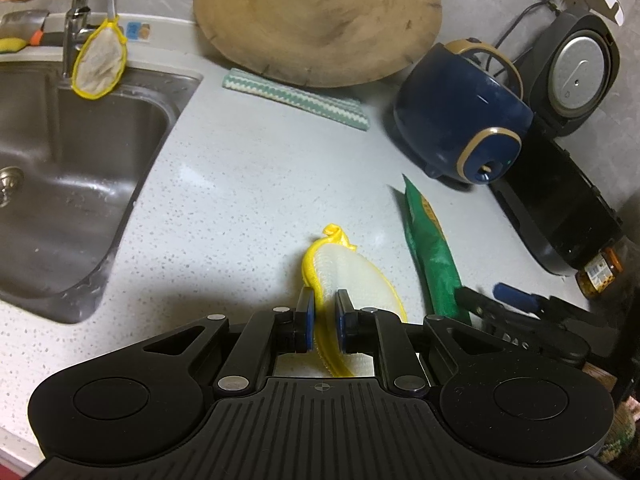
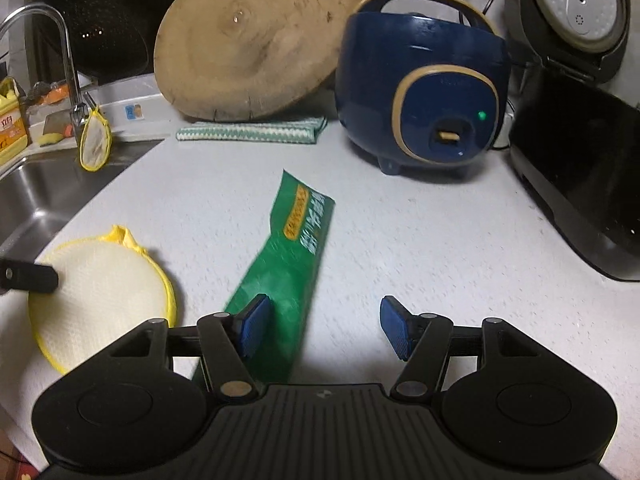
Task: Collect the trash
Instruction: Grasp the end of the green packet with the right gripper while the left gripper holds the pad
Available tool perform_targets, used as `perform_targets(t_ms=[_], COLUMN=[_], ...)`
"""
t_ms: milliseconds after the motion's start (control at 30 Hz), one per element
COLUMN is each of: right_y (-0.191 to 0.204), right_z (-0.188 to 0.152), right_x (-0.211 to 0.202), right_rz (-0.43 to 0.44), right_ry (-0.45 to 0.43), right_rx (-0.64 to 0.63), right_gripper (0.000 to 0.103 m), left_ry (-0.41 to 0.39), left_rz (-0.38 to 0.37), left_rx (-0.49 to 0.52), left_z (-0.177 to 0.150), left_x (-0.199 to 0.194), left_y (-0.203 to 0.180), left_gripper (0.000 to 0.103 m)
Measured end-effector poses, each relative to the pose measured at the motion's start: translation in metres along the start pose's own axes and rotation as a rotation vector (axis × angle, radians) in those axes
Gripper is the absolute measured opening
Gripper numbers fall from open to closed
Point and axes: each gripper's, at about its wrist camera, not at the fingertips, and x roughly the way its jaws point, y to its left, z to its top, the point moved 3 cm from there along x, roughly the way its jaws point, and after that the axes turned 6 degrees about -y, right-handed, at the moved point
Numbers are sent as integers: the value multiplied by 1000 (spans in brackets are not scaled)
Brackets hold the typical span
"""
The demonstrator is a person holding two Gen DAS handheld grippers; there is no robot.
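Blue-padded left gripper is clamped on the round white scouring pad with yellow trim, low in the frame's centre. The blue-padded right gripper stands wide open, gripping nothing; the long green plastic wrapper lies on the speckled white countertop, its lower end just inside the left-hand finger, running up toward the navy rice cooker.

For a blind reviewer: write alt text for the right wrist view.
The open right gripper hovers over a green wrapper lying on a speckled counter. A yellow-edged round scrubber lies left; a blue rice cooker and wooden board stand behind.
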Motion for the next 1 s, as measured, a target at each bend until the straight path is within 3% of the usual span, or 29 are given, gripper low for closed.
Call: perform_targets(t_ms=[267,500,567,633,733,867,1000], right_y=[-18,-18,-11,-3,7,11,6], right_z=[-14,-22,-23,-23,-20,-20,-20], right_x=[-15,-14,-15,-17,-17,-26,-35], right_rz=[-23,50,80,106,154,195,155], right_ry=[39,70,69,68,81,82,71], right_rx=[2,74,64,49,33,11,-42], right_gripper=[61,61,57,36,14,13,14], left_ry=[6,7,7,7,8,-15,-26], left_rz=[-13,-28,-24,-20,-16,-19,-3], left_rx=[-12,-11,-15,-19,-32,-19,0], left_z=[-2,-4,-5,-6,-6,-6,-6], left_x=[7,7,5,3,1,-7,-14], left_y=[-2,-4,-3,-1,2,-2,-5], left_gripper=[14,14,14,14,14,14,14])
